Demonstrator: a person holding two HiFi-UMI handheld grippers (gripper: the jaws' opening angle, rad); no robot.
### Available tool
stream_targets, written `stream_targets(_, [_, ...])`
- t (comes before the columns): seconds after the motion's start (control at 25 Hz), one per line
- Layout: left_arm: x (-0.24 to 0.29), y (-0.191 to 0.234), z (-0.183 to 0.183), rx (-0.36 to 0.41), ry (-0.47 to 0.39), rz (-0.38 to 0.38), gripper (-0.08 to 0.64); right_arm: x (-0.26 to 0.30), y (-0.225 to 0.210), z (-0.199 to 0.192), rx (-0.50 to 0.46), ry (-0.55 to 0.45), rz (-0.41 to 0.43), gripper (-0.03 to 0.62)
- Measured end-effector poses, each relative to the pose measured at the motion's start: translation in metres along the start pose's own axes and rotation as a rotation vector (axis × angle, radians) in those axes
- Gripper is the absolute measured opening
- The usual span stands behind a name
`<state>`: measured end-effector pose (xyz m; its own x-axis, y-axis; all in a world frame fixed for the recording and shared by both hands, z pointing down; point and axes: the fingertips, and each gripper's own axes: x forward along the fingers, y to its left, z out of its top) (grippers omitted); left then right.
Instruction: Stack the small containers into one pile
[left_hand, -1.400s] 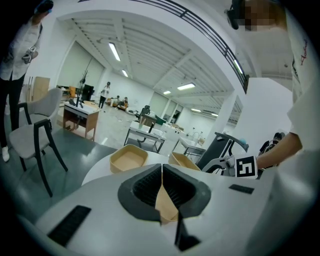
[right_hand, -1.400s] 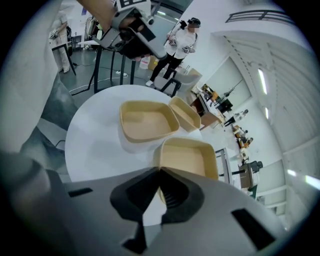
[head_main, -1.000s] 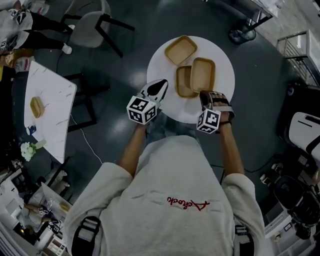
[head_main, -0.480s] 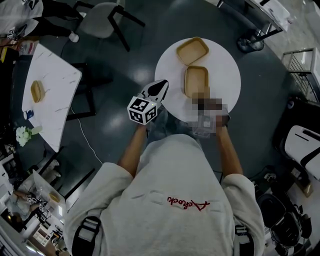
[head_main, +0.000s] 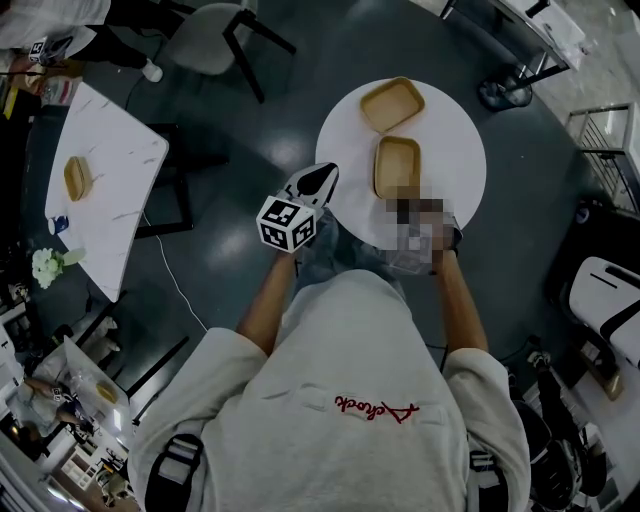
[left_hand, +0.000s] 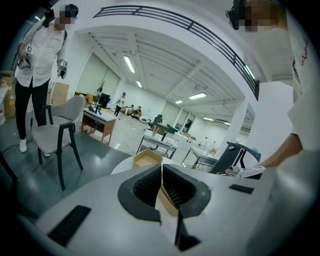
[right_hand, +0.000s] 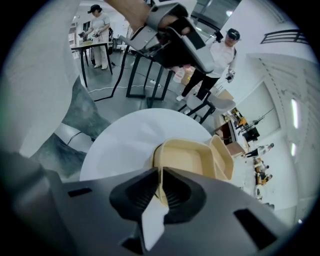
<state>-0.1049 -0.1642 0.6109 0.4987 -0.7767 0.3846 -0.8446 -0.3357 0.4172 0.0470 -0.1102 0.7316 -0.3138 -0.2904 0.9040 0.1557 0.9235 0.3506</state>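
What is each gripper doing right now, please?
Left gripper: closed, holding nothing.
Right gripper: closed on the near rim of the top container.

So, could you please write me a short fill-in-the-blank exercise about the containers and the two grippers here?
1. The white table under the containers is ___ in shape.
2. The right gripper holds the near container by its ___.
3. The left gripper's jaws are ___.
4. The far container is touched by ___ gripper.
Missing words: round; rim; shut; neither.
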Motion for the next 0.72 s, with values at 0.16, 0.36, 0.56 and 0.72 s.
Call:
stream_targets(0.16, [-0.001, 0.002, 0.001, 0.0, 0.001, -0.001, 0.018, 0.0, 0.0, 0.007, 0.023, -0.027, 0.011, 0.042])
stream_targets(0.36, [0.001, 0.0, 0.001, 0.001, 0.003, -0.006, 0.018, -0.005, -0.003, 0.01, 0.055, -0.053, 0.007, 0.107])
stream_targets(0.56, [0.003, -0.001, 0.004, 0.006, 0.0, -0.013, 0.018, -0.013, -0.009, 0.015, 0.086, -0.085, -0.027, 0.07])
stream_targets(0.72, [0.005, -0.002, 0.007, 0.014, 0.002, -0.015, 0.018, -0.019, -0.016, 0.02, 0.139, -0.118, -0.056, 0.025])
